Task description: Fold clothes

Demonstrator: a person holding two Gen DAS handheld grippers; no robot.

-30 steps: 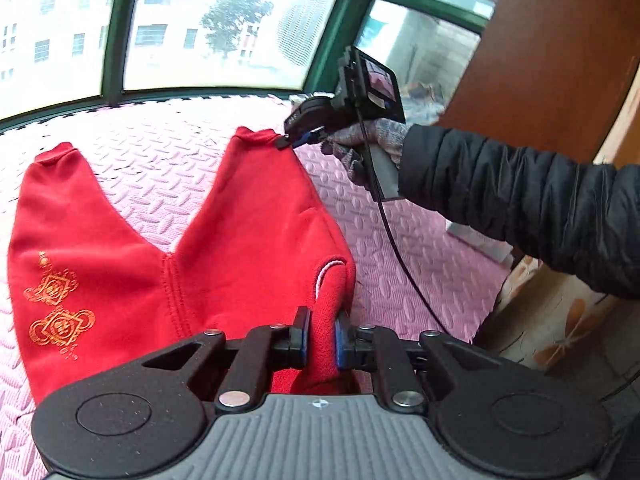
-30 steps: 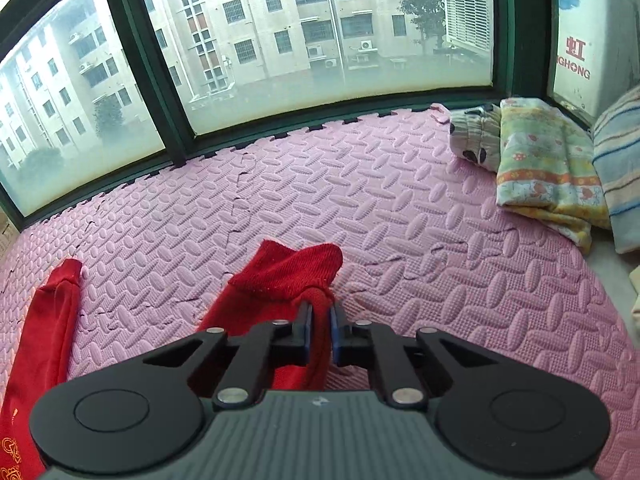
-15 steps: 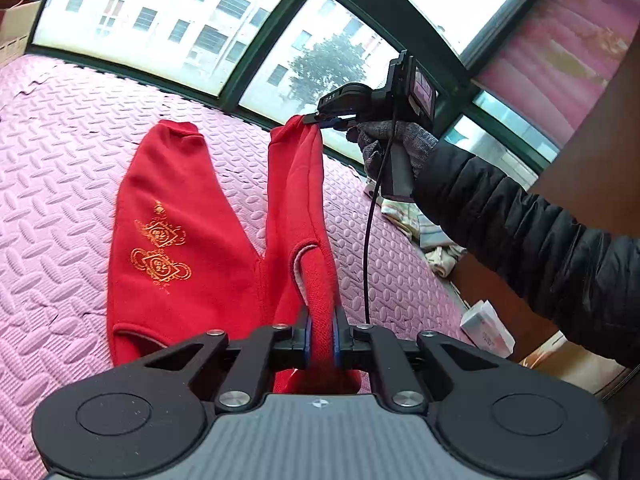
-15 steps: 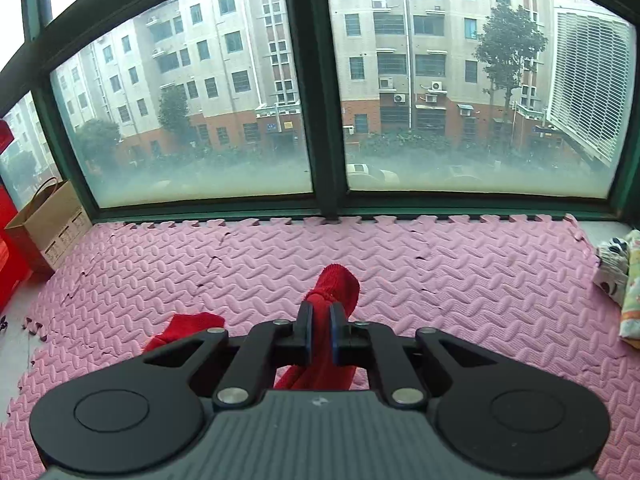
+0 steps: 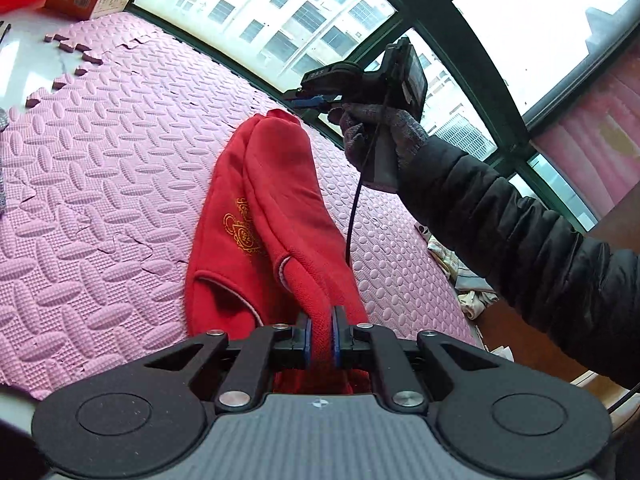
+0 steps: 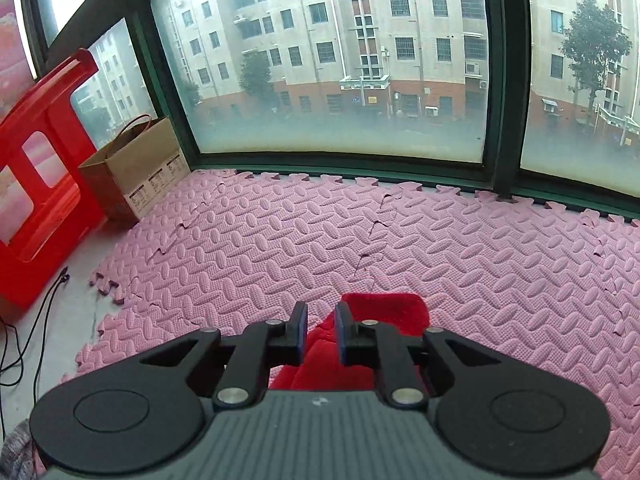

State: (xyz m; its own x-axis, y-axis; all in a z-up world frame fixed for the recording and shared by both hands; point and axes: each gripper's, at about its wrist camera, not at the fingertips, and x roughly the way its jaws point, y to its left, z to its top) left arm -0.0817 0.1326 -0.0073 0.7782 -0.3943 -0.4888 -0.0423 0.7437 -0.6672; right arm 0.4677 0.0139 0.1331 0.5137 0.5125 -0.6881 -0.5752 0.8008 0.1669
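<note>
Left tongs [image 5: 320, 334] pinch ribbed waistband of red fleece trousers [image 5: 276, 200]; right tongs [image 6: 321, 326] narrowly parted, empty, above embossed foam mat [image 6: 440, 248].

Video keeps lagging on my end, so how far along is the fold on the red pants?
Done: one leg of the red pants lies over the other on the pink mat. In hand: the left claw grips the waistband; the right claw is open above the cuffs, clear of them. Left: release the waistband and fold the pants crosswise.
</note>
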